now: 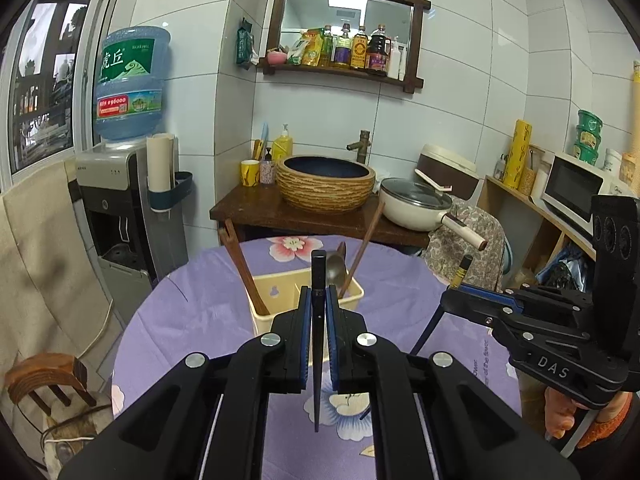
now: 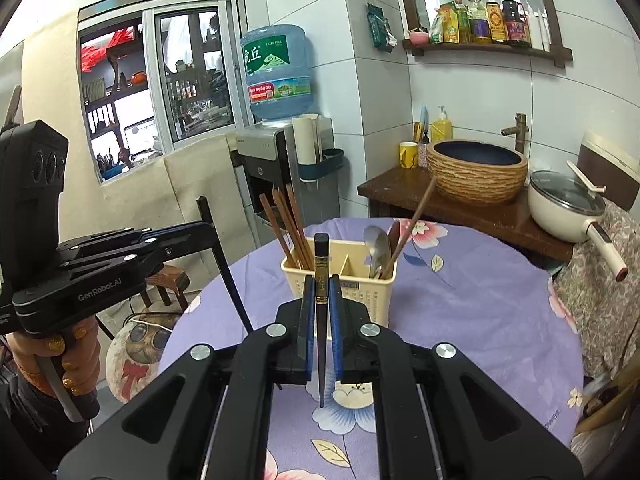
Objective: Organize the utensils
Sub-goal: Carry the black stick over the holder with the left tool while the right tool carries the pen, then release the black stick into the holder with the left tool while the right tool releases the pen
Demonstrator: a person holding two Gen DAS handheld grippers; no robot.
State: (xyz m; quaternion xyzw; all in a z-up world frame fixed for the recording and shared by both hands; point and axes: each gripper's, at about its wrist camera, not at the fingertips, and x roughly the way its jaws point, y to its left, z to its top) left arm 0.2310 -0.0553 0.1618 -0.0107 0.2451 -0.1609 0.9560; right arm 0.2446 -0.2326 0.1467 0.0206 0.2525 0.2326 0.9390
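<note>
My left gripper is shut on a black chopstick, held upright above the table. My right gripper is shut on a dark chopstick with a gold band, also upright. A cream utensil holder stands on the round table just beyond both grippers; it also shows in the left wrist view. Its left compartment holds several brown chopsticks. Its right compartment holds a metal spoon and wooden utensils. The left gripper body shows in the right wrist view, and the right gripper body in the left wrist view.
The table has a purple floral cloth. Behind it a wooden counter carries a woven basin and a white lidded pan. A water dispenser stands at the left, a wooden stool below it.
</note>
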